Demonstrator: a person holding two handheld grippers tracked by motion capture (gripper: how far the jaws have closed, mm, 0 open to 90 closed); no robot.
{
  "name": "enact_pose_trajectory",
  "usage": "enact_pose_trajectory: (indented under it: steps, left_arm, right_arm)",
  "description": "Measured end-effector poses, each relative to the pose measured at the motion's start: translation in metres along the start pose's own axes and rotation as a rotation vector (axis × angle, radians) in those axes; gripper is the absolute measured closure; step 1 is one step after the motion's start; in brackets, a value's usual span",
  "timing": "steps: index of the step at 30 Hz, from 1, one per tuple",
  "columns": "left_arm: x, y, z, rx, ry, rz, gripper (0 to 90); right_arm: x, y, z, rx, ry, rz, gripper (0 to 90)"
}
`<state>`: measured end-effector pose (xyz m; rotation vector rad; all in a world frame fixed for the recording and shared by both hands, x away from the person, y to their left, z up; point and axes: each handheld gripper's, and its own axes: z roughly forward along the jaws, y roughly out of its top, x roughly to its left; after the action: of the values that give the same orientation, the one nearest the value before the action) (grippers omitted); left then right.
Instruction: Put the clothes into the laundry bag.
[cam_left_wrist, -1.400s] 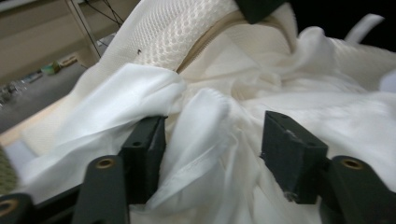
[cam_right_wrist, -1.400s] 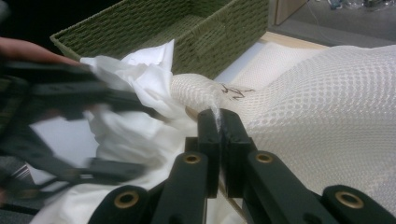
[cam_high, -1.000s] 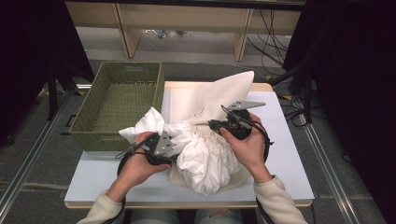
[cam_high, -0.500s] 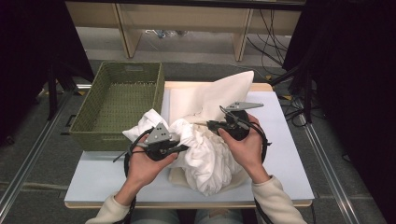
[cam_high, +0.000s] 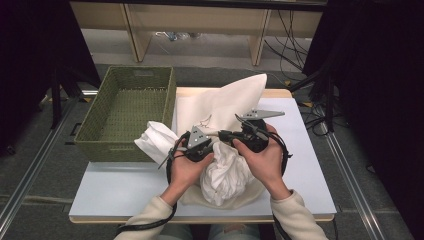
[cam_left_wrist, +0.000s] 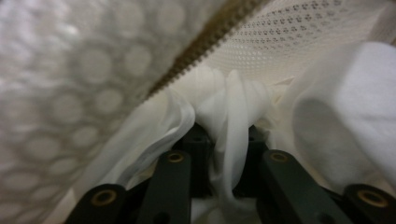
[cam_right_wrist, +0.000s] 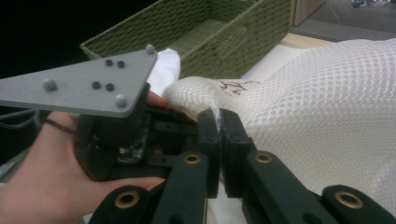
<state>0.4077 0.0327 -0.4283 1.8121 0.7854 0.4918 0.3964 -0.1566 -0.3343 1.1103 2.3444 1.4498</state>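
A white mesh bag (cam_high: 235, 100) with a zipper (cam_left_wrist: 205, 51) lies on the table, and a bundle of white cloth (cam_high: 225, 175) bulges at its near end. My left gripper (cam_high: 212, 145) is pushed in under the bag's zippered edge. Its jaws have just been opening a little, and a fold of the white cloth (cam_left_wrist: 336, 116) is still pinched between them (cam_left_wrist: 229, 140). My right gripper (cam_high: 225, 134) points left, shut on the mesh bag's edge (cam_right_wrist: 218, 121). The two grippers nearly touch. More white cloth (cam_high: 155, 140) sticks out to the left.
A green woven basket (cam_high: 100, 135) stands at the table's left, close beside the cloth. The white table (cam_high: 310, 170) has bare surface to the right and along the front. Cables and dark curtains lie beyond the table's edges.
My left gripper has moved right across the cloth bundle and now sits against the right gripper at the bag's mouth. The right gripper has stayed put, holding the bag's edge.
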Motion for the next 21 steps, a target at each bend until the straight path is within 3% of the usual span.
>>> enact_pose_trajectory:
  steps: [1, 3, 5, 6, 7, 10, 13, 15, 16, 17, 18, 21]
  left_arm:
    - [-0.001, 0.001, -0.003, -0.004, 0.003, 0.02, 72.7]
    - [-0.003, 0.004, -0.015, 0.0, -0.007, 0.064, 61.7]
    - [-0.004, 0.007, -0.03, 0.012, -0.005, 0.088, 49.6]
    - [-0.005, 0.008, -0.04, 0.011, -0.005, 0.115, 45.5]
    - [-0.005, 0.009, -0.05, 0.014, -0.013, 0.142, 40.8]
    - [-0.004, 0.008, -0.077, 0.039, -0.046, 0.168, 33.6]
    - [0.003, 0.003, -0.091, 0.072, -0.053, 0.205, 31.5]
    - [0.01, -0.005, -0.091, 0.109, -0.041, 0.215, 30.0]
    - [0.014, -0.006, -0.089, 0.141, -0.031, 0.256, 29.9]
    - [0.014, -0.012, -0.084, 0.162, -0.038, 0.244, 29.9]
    - [0.016, -0.014, -0.08, 0.194, -0.032, 0.292, 30.4]
    - [0.018, -0.024, -0.062, 0.259, -0.009, 0.365, 34.7]
  right_arm:
    - [0.0, 0.0, 0.0, -0.002, 0.003, 0.005, 89.0]
    - [0.0, 0.001, -0.002, -0.011, -0.043, -0.024, 89.0]
    - [-0.001, 0.001, -0.004, -0.009, -0.038, -0.013, 88.9]
    - [-0.002, 0.001, -0.004, -0.019, -0.055, -0.029, 88.8]
    - [-0.002, 0.001, -0.004, -0.013, -0.038, -0.009, 88.8]
    - [-0.002, 0.001, -0.005, -0.006, -0.046, -0.011, 88.8]
    - [-0.002, 0.001, -0.003, -0.009, -0.042, -0.017, 88.7]
    - [-0.003, 0.001, -0.003, -0.008, -0.046, -0.017, 88.7]
    - [-0.003, 0.001, -0.002, -0.008, -0.046, -0.017, 88.7]
    - [-0.002, 0.001, -0.002, -0.002, -0.048, -0.011, 88.7]
    - [-0.002, 0.001, -0.003, 0.001, -0.052, -0.015, 88.7]
    - [-0.003, 0.0, -0.001, 0.007, -0.061, -0.025, 88.7]
